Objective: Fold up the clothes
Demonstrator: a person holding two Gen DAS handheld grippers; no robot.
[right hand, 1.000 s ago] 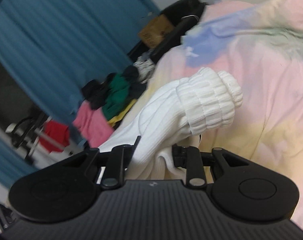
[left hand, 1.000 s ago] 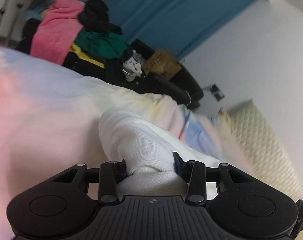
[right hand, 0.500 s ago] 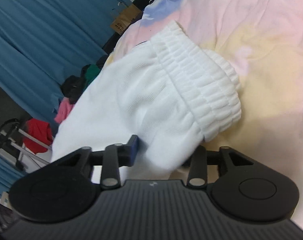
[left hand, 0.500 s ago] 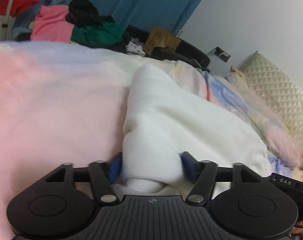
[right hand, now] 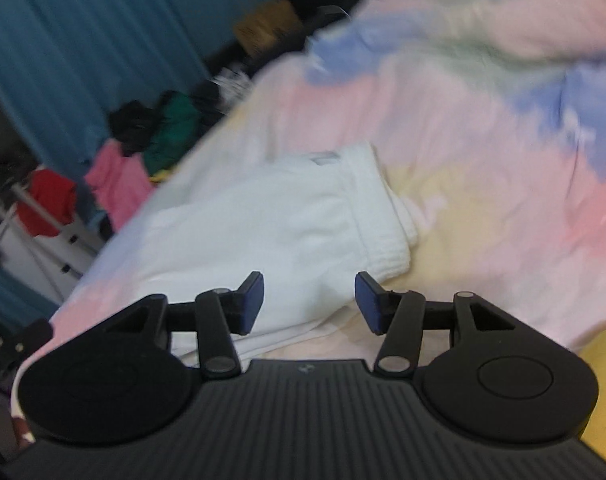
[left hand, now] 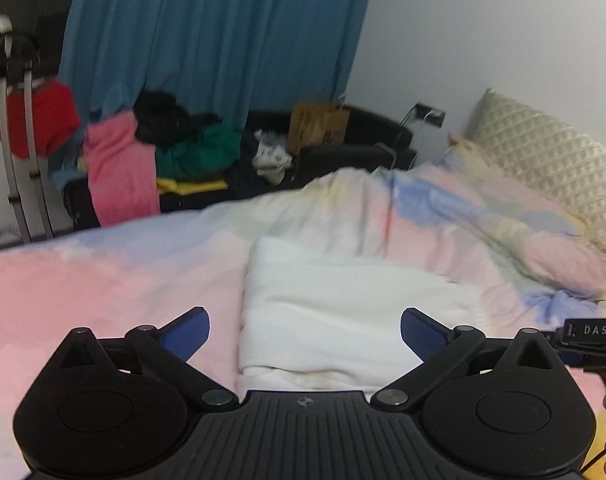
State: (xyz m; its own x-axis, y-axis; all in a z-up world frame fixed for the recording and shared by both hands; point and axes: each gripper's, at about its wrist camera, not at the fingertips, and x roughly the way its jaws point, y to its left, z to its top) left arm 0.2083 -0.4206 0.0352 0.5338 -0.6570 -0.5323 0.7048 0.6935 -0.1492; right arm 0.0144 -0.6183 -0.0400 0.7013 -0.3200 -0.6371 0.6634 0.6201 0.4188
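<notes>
A folded white garment [left hand: 343,304] lies flat on the pastel bedspread [left hand: 103,280], just ahead of both grippers. My left gripper [left hand: 305,334] stands wide open at the garment's near edge, its blue pads [left hand: 187,334] spread to either side and gripping nothing. From the right wrist view the same white garment [right hand: 271,232] shows its ribbed waistband [right hand: 379,208] on the right. Here my right gripper [right hand: 309,304] is open too, hovering at the garment's near corner with nothing between its fingers.
Beyond the bed's far edge a pile of clothes [left hand: 151,160] in pink, green, black and yellow sits before a blue curtain [left hand: 207,36]. A brown paper bag [left hand: 319,128] rests on dark furniture. A quilted headboard [left hand: 543,160] stands at right. A metal stand [left hand: 7,128] is at far left.
Both grippers have opened and let go of the white garment, which now lies folded on the bed. Both have pulled back a little from it.
</notes>
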